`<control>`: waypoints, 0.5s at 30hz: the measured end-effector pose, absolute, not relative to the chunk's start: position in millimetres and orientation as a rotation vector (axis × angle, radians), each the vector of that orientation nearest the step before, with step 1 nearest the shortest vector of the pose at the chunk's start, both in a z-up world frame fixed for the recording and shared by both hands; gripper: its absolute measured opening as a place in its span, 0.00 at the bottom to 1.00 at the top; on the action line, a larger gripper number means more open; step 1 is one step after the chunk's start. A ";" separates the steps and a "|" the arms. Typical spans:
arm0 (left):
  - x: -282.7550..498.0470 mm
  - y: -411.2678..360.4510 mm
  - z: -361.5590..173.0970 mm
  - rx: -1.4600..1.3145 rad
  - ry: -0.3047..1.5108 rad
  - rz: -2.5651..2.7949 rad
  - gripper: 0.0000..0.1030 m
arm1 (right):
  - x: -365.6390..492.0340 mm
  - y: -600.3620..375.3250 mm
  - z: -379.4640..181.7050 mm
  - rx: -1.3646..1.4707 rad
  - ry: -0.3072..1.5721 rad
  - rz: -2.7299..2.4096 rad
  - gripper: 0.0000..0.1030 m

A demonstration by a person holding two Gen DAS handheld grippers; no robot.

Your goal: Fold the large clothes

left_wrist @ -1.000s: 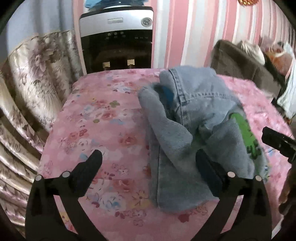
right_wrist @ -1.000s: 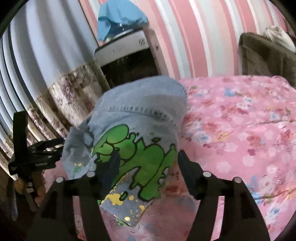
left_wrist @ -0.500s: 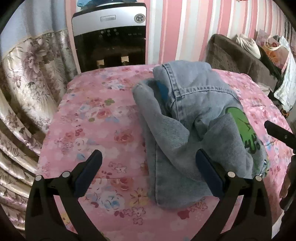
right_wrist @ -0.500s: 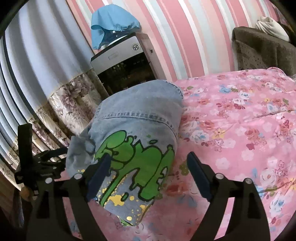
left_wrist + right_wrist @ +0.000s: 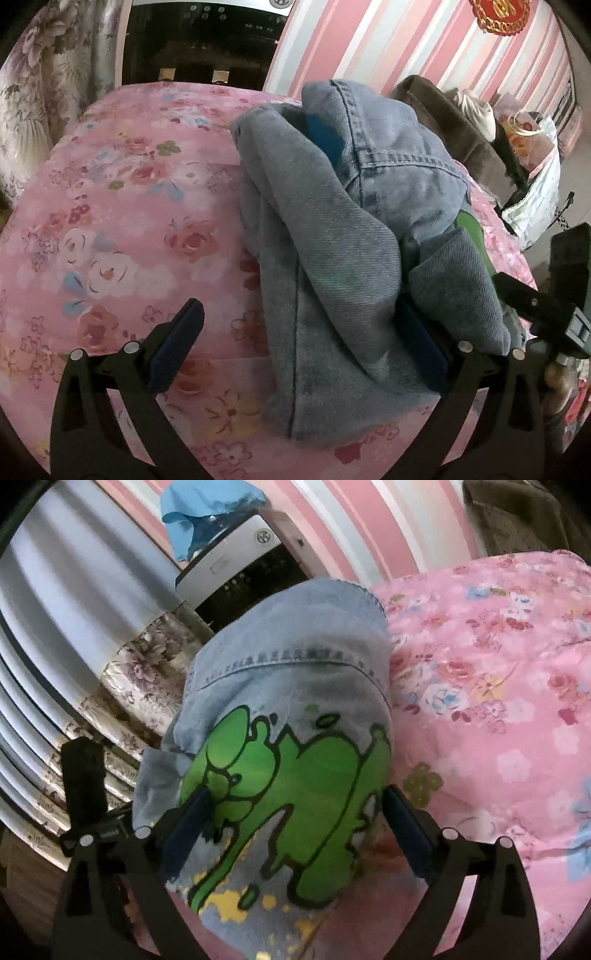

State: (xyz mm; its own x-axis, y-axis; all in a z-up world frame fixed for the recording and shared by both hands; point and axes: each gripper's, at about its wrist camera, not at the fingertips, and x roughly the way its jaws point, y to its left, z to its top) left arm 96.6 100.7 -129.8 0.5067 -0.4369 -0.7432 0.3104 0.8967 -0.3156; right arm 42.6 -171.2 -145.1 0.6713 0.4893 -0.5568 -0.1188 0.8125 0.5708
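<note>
The denim jacket (image 5: 354,236) is lying bunched on the pink floral surface (image 5: 122,206), its green print (image 5: 295,775) facing up. The right gripper (image 5: 295,823) is straddling the print; its jaws have just been opening wide and are pressing on nothing. The left gripper (image 5: 299,347) is also standing open over the near hem. I judge both are reaching for a grasp; next they must close on an edge.

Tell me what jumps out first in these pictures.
A crumpled denim jacket with a bright green cartoon print lies heaped on the pink floral bedspread. Both open claws, left and right, straddle its near edge. Behind stands a water dispenser.
</note>
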 end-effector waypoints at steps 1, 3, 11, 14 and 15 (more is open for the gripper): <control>95.6 100.3 -129.3 -0.150 0.934 -0.468 0.85 | 42.9 -167.8 -143.0 0.499 0.756 0.359 0.83; 91.4 96.2 -124.9 -0.156 0.931 -0.536 0.59 | 41.5 -162.6 -137.8 0.429 0.747 0.358 0.73; 69.5 42.7 -92.4 0.137 0.863 -0.412 0.26 | 33.2 -161.2 -118.8 0.234 0.656 0.402 0.53; 58.4 26.3 -79.6 0.162 0.804 -0.363 0.22 | 25.8 -172.8 -108.5 0.202 0.590 0.408 0.51; 52.3 16.5 -72.0 0.168 0.771 -0.352 0.21 | 21.5 -175.7 -101.9 0.170 0.561 0.399 0.50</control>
